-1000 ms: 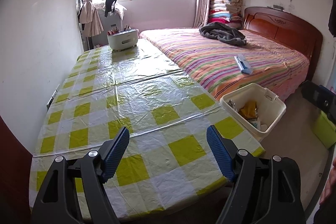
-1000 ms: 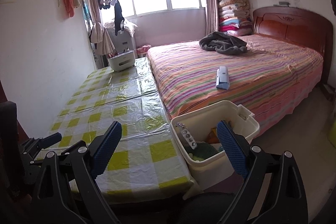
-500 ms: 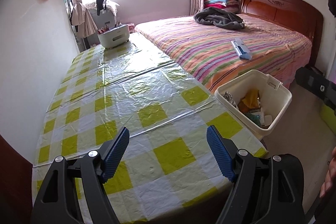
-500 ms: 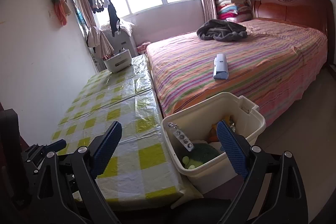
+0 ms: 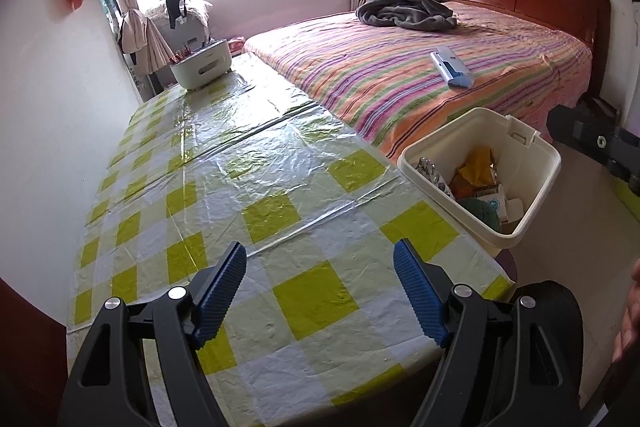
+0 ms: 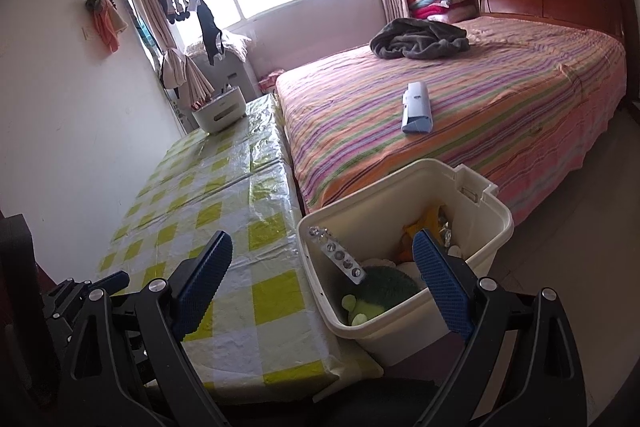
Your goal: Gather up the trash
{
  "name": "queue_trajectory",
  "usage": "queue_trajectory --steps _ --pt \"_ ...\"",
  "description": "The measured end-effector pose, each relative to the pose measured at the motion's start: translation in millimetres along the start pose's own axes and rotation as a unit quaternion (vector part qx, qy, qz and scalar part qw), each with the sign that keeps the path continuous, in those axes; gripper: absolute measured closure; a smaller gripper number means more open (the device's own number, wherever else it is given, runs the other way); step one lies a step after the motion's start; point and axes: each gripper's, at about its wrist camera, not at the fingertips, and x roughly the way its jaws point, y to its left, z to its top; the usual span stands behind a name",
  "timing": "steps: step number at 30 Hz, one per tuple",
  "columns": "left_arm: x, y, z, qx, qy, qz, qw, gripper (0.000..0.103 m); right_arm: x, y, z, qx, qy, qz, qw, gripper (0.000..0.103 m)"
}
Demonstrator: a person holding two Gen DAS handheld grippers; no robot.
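A cream plastic bin (image 5: 532, 163) stands beside the table's right edge and holds trash: a yellow wrapper (image 5: 478, 167), a foil blister strip (image 6: 340, 259), a green item (image 6: 384, 287) and paper scraps. It also shows in the right wrist view (image 6: 472, 211). My left gripper (image 5: 320, 287) is open and empty above the near end of the yellow-checked tablecloth (image 5: 256, 163). My right gripper (image 6: 320, 275) is open and empty, held above the bin's near rim. The left gripper's body (image 6: 80, 291) shows at the lower left of the right wrist view.
A bed with a striped sheet (image 5: 400, 75) runs along the table's right side, with a grey blanket (image 5: 404, 13) and a blue-white object (image 5: 452, 69) on it. A white caddy (image 5: 202, 69) stands at the table's far end. A wall borders the left.
Both views have pulled back and risen, tilting down; the bin's contents show more fully. Both grippers stay open and empty.
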Motion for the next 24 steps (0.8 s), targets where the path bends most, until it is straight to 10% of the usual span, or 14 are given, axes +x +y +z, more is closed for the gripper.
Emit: queue_trajectory --steps 24 --pt "-1.6 -0.8 -6.0 0.002 0.0 -0.024 0.9997 0.029 -7.2 2.4 -10.9 0.007 0.001 -0.015 1.0 0.013"
